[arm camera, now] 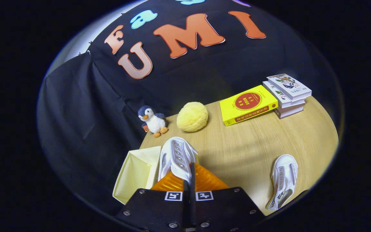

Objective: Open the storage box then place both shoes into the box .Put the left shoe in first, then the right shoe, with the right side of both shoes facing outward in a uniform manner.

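**Here, one shoe pinched above the box**

Now, from the left: the open storage box [137, 172] sits at the counter [253, 145] edge, a toy penguin [152, 120] and yellow ball [192, 116] beyond it. My jaws are pressed nearly together, pinching a white shoe [177, 156] just beside the box. Further right lie a yellow book [248, 104], stacked books [288, 95] and the second shoe [282, 180].

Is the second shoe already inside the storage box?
No. The second shoe lies on the table, apart from the storage box, while the gripper is shut on the first shoe beside the box.
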Demonstrator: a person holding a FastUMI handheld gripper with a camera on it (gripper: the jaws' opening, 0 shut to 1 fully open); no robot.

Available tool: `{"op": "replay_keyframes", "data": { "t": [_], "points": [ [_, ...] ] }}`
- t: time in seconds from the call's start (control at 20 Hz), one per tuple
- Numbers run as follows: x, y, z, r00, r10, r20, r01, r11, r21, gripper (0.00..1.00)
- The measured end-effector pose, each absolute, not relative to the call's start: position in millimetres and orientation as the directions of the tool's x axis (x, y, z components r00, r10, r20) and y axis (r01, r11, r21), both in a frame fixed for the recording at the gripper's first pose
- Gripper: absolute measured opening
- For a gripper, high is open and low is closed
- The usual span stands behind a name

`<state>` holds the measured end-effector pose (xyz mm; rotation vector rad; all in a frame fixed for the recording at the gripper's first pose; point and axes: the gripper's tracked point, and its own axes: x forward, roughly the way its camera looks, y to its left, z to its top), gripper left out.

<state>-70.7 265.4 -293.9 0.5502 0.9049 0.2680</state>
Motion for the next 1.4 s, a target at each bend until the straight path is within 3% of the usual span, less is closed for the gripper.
{"op": "replay_keyframes", "data": {
  "t": [0.25, 0.55, 1.25, 1.4],
  "points": [
    [-60.7, 328.8, -254.0, 0.592, 0.502, -0.630, -0.040, 0.800, 0.599, 0.00],
    [-74.4, 416.4, -267.4, 0.496, 0.531, -0.687, -0.056, 0.809, 0.585, 0.01],
    [-106.3, 497.3, -342.8, 0.309, 0.351, -0.884, 0.062, 0.920, 0.387, 0.02],
    [-117.4, 503.9, -354.2, 0.268, 0.324, -0.907, 0.034, 0.938, 0.345, 0.05]
  ]
}}
